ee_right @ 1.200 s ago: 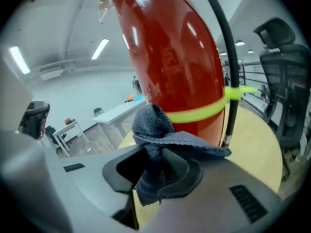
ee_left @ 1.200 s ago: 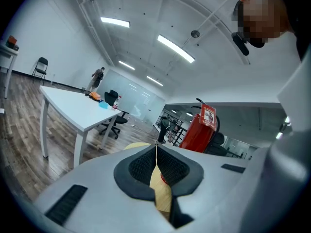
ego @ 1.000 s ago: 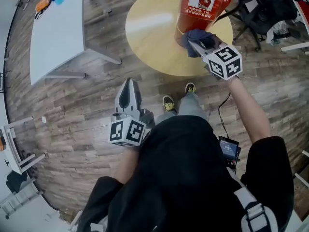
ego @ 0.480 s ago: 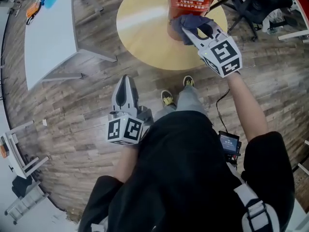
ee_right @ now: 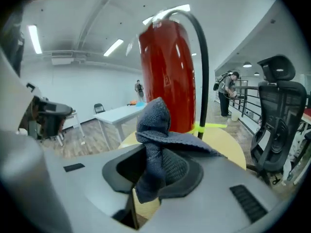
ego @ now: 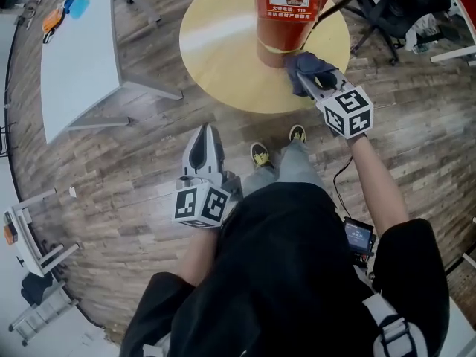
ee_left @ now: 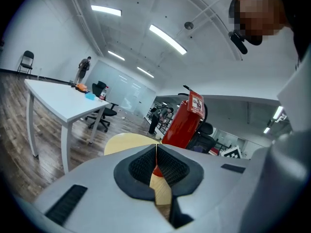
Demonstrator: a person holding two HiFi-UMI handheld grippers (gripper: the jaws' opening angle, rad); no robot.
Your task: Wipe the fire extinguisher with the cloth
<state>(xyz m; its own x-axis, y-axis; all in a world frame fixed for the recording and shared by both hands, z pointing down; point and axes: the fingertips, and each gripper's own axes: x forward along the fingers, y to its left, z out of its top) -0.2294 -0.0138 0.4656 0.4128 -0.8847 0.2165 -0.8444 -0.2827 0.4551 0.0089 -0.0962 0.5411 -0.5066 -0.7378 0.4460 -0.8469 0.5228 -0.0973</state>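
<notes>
Pinching the dark blue cloth (ego: 311,64), the right gripper (ego: 312,79) held it just beside the red fire extinguisher (ego: 286,13), low on its body, on the round bench (ego: 223,58). The left gripper (ego: 205,132) hung idle, jaws pressed together. A good wipe probably needed firm, full strokes around the cylinder.

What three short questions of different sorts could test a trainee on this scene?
1. True or false: the left gripper holds the cloth.
2. The fire extinguisher stands on: A the white desk; B the round table; C the floor.
3. Fill in: the right gripper is shut on the ____.

Key: 1 false, its jaws are together with nothing between them; 2 B; 3 cloth.
</notes>
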